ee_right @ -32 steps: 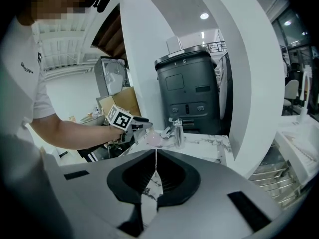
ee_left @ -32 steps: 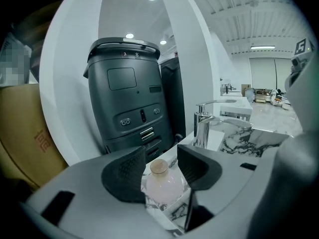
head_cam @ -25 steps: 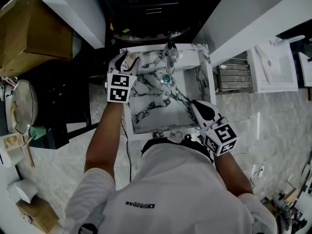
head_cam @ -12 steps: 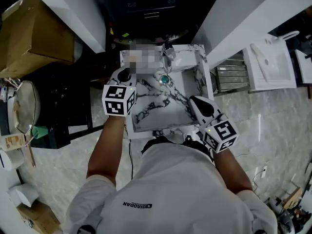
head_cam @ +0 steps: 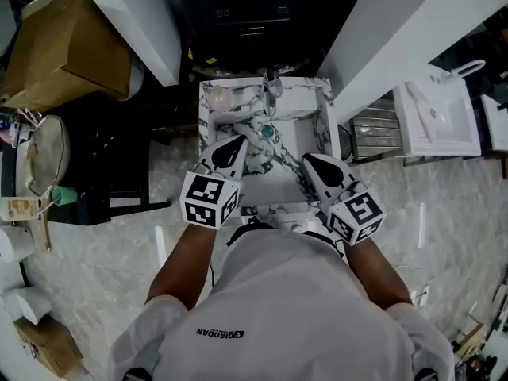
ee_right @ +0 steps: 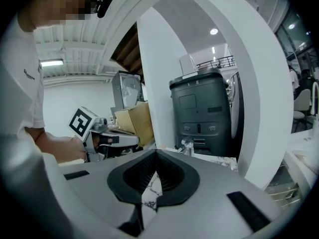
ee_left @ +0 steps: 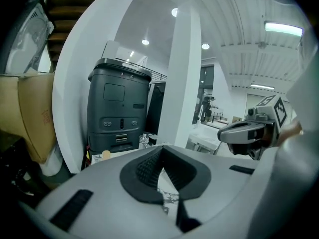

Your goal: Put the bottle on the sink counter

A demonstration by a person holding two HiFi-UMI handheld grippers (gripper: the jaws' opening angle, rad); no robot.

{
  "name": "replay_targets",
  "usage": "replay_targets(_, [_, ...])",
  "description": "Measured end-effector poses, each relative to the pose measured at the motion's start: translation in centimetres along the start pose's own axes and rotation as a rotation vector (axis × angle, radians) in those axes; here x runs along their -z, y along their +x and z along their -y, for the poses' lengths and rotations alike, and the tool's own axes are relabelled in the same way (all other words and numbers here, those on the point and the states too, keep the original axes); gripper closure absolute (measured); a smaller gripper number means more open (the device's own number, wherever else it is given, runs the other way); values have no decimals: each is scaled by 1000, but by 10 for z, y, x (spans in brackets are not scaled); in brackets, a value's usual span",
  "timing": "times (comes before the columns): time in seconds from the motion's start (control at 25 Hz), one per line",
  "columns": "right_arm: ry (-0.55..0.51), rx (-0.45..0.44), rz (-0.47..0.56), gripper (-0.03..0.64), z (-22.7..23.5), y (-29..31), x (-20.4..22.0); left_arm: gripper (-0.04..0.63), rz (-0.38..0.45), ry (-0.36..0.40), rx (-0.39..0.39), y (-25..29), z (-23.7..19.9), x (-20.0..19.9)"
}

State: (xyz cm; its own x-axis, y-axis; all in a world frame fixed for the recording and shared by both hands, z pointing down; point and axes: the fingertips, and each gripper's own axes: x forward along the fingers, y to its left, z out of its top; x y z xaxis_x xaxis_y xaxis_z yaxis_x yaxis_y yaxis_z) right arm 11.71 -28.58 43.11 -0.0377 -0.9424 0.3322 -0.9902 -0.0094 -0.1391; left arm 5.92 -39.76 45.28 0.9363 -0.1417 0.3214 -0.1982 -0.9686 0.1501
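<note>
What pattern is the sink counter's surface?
White marble with dark grey veining. The sink counter shows best in the head view.

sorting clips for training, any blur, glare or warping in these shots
Head view: sharp, sink evenly lit, cabinet behind it sunk in shadow. Left gripper view: fisheye bows the pillar, ceiling light glares, corners dark. Right gripper view: same bowing and dark corners.

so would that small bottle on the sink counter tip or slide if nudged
The bottle looks small, probably light; a nudge likely shifts it. The sink counter is smooth marble, so it may slide. It sits by the basin and could topple in.
</note>
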Motion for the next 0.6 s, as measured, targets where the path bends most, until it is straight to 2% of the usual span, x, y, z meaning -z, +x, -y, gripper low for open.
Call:
replay_targets(0.2, [-28,-37,-1,577,1,-16,-1,581,19,-50,-16,-18,36,-3])
replay_targets(0.6, [-39,-115,30,577,1,-65,1,581,58,-34,-86,-41,101,-14])
